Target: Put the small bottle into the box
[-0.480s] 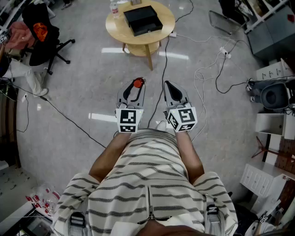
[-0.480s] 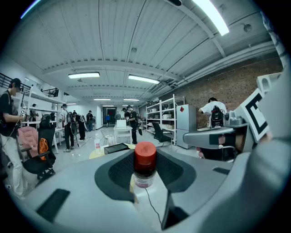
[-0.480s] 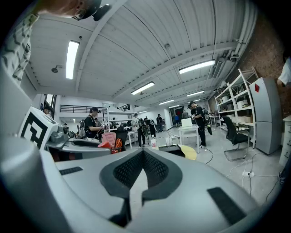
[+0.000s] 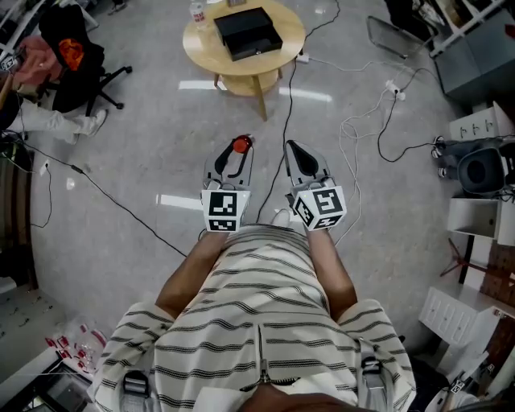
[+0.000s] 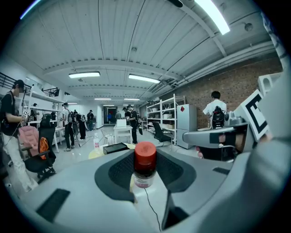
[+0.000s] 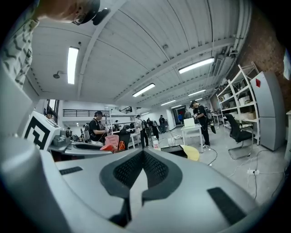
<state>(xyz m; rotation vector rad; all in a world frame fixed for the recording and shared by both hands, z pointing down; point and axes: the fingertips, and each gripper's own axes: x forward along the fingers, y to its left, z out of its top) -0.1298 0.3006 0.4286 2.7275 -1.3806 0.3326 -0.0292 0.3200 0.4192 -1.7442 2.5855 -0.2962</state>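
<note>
**Left gripper**: held low in front of the person, pointing towards the far table. Its jaws stand wide and pinch the small bottle between the ribbed pads.

**Small bottle**: red screw cap, pale label on the neck, upright in the left gripper's hold. It hangs above the bare floor, well apart from the box.

**Right gripper**: just beside the left gripper, to its right, pointing the same way. Its jaws are pressed together with nothing between them.

**Box**: black and rectangular, lying on the far round table near its middle. It looks open at the top, though at this size the inside is hard to read.

**Round table**: light wood top on wooden legs, far from the person and a little left of centre.

**Plastic bottle**: clear, with a red-and-white label, standing at the table's far left edge, near the box but not touching it.

**Office chair**: black, on castors, far left, draped with dark and pink garments.

**Cables**: black and white, trailing loose over the grey floor to the right of the table.

**Striped shirt**: the person's own, cream with dark stripes, filling the near foreground.
</note>
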